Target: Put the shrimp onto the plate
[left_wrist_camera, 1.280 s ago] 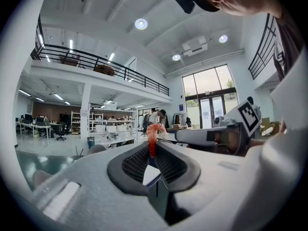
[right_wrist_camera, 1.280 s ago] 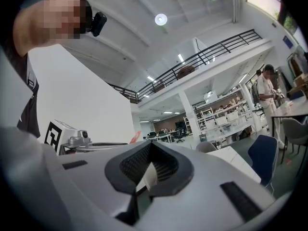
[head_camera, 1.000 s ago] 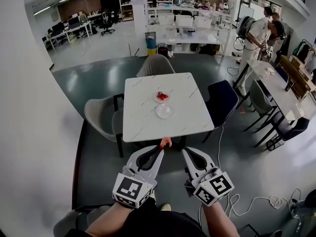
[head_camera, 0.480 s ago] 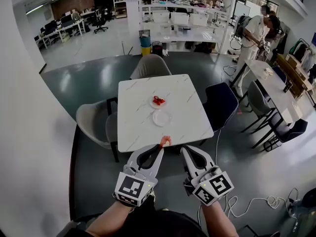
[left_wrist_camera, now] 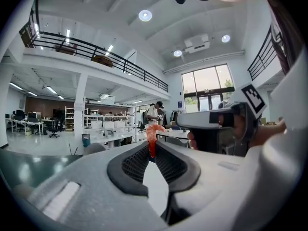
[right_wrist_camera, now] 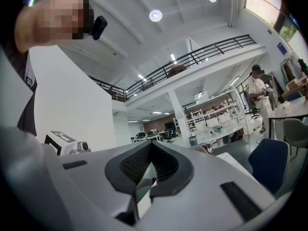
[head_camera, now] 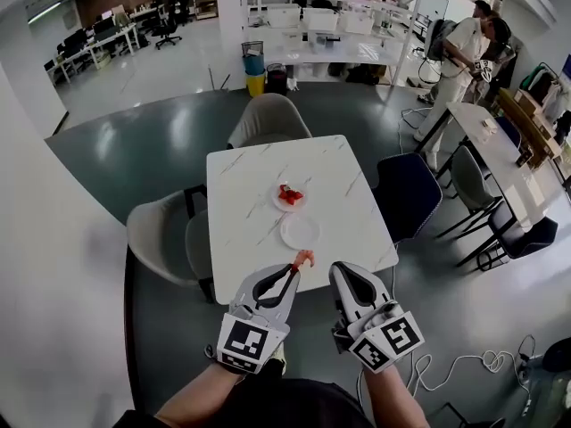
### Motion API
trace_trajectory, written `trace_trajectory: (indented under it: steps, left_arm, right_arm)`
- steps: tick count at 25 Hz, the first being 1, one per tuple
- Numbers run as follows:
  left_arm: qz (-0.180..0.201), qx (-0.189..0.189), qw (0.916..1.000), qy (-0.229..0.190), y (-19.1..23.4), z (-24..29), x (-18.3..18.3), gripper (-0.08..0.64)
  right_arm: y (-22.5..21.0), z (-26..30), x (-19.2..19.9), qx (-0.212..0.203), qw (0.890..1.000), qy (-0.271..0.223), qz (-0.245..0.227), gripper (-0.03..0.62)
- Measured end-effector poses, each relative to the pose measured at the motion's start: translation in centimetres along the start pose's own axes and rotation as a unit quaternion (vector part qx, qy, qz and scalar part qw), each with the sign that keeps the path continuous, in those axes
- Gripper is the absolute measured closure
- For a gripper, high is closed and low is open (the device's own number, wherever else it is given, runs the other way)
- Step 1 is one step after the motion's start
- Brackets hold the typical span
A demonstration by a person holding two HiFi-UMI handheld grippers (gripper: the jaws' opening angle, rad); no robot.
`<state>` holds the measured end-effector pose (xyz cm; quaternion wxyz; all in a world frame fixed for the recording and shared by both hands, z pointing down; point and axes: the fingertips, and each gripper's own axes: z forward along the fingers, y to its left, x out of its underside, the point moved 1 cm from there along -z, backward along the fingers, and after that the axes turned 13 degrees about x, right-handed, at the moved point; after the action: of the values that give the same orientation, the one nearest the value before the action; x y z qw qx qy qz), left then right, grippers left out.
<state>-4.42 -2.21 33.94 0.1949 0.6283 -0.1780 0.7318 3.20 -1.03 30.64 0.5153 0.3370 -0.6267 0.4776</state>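
Right now your left tongs (head_camera: 293, 273) are pinching a shrimp (left_wrist_camera: 153, 131) by its lower end, and its orange body sticks up past the tips. In the head view it shows against the near edge of the white desk (head_camera: 250, 176). Farther up that desk an empty plate (head_camera: 300, 231) sits near the middle, and just beyond it a second plate (head_camera: 278, 205) carries more red shrimp (head_camera: 290, 194). Your right tongs (head_camera: 340, 273) hang beside the left, pressed together with nothing between them. A dark blue chair (head_camera: 406, 193) stands at the desk's right side.
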Motion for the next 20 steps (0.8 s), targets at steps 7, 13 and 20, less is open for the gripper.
trace_trajectory:
  steps: [7, 13, 20]
  left_arm:
    - [-0.01, 0.021, 0.9995, 0.019, 6.0, 2.9, 2.1, 0.517]
    - [-0.022, 0.034, 0.9986, 0.035, 8.9, 6.0, 3.9, 0.517]
    - [-0.032, 0.039, 0.9965, 0.067, 11.9, 10.2, 7.6, 0.517]
  right_arm:
    - [-1.0, 6.3, 0.9, 0.023, 1.0, 0.009, 0.005, 0.591]
    - [-3.3, 9.5, 1.6, 0.037, 0.999, 0.014, 0.013, 0.591]
    - [-7.0, 14.0, 3.5, 0.034, 0.998, 0.029, 0.033, 0.59]
